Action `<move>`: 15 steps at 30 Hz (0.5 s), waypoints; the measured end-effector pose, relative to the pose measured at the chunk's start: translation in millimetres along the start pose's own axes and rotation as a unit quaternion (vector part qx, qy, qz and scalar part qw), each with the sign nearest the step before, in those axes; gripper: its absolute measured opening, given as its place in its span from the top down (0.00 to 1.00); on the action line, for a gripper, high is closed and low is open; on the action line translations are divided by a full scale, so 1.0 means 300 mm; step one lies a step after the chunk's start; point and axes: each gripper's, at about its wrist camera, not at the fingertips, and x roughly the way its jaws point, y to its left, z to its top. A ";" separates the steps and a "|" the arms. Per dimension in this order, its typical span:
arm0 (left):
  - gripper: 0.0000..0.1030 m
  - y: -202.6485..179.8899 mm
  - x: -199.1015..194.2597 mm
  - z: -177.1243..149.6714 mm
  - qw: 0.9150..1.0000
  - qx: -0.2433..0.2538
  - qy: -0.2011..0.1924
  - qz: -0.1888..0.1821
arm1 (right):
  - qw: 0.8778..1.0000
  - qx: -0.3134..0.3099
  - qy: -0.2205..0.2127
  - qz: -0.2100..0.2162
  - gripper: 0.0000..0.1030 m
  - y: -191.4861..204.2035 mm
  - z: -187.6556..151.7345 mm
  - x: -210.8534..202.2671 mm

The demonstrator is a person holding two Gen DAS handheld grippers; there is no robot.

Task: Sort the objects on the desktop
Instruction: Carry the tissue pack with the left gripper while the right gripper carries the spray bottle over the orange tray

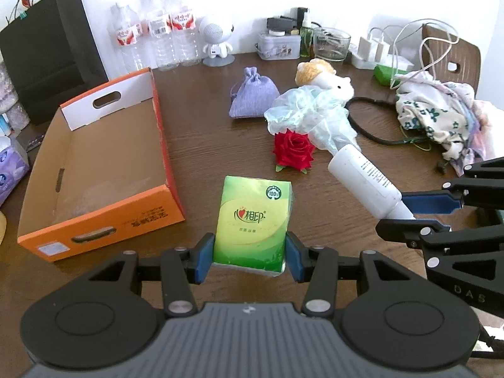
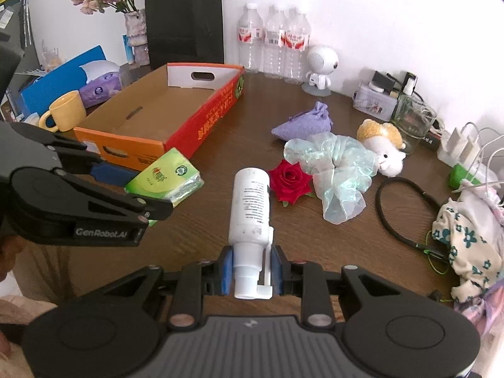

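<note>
My left gripper is shut on a green tissue pack, held above the wooden table just right of the open orange cardboard box. The pack also shows in the right wrist view. My right gripper is shut on the neck of a white pump bottle, its body pointing forward; it also shows in the left wrist view. On the table lie a red rose, a purple pouch, a doll in pale blue gauze and a black headband.
Water bottles, a white robot figure, a tin and a glass line the back wall. A yellow mug and black bag stand left of the box. Floral cloth and chargers sit right.
</note>
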 end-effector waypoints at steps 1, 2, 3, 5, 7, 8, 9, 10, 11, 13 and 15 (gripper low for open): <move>0.54 0.001 -0.011 -0.009 1.000 0.001 -0.001 0.000 | 1.000 -0.001 -0.002 -0.001 0.77 0.009 -0.004 -0.009; 0.54 0.001 -0.023 -0.018 1.000 0.002 -0.002 -0.001 | 1.000 -0.002 -0.003 -0.002 0.77 0.020 -0.007 -0.016; 0.54 0.002 -0.034 -0.026 1.000 0.003 -0.003 -0.001 | 1.000 -0.004 -0.004 -0.003 0.77 0.030 -0.010 -0.022; 0.54 0.010 -0.058 -0.043 1.000 0.003 -0.006 0.004 | 1.000 -0.008 -0.006 -0.004 0.77 0.052 -0.016 -0.035; 0.54 0.021 -0.081 -0.059 1.000 0.000 -0.009 0.010 | 1.000 -0.013 -0.010 -0.003 0.77 0.078 -0.015 -0.048; 0.54 0.027 -0.093 -0.067 1.000 -0.002 -0.011 0.013 | 1.000 -0.015 -0.012 -0.002 0.77 0.090 -0.015 -0.055; 0.54 0.035 -0.105 -0.074 1.000 -0.004 -0.012 0.017 | 1.000 -0.017 -0.014 -0.001 0.77 0.103 -0.015 -0.061; 0.54 0.043 -0.118 -0.082 1.000 -0.008 -0.013 0.021 | 1.000 -0.019 -0.016 0.001 0.77 0.116 -0.013 -0.068; 0.54 0.053 -0.131 -0.088 1.000 -0.011 -0.014 0.024 | 1.000 -0.021 -0.018 0.003 0.77 0.129 -0.011 -0.074; 0.54 0.074 -0.155 -0.098 0.999 -0.019 -0.016 0.031 | 0.999 -0.027 -0.021 0.007 0.77 0.157 -0.004 -0.084; 0.54 0.097 -0.175 -0.102 0.999 -0.026 -0.019 0.036 | 0.999 -0.030 -0.022 0.011 0.77 0.182 0.006 -0.093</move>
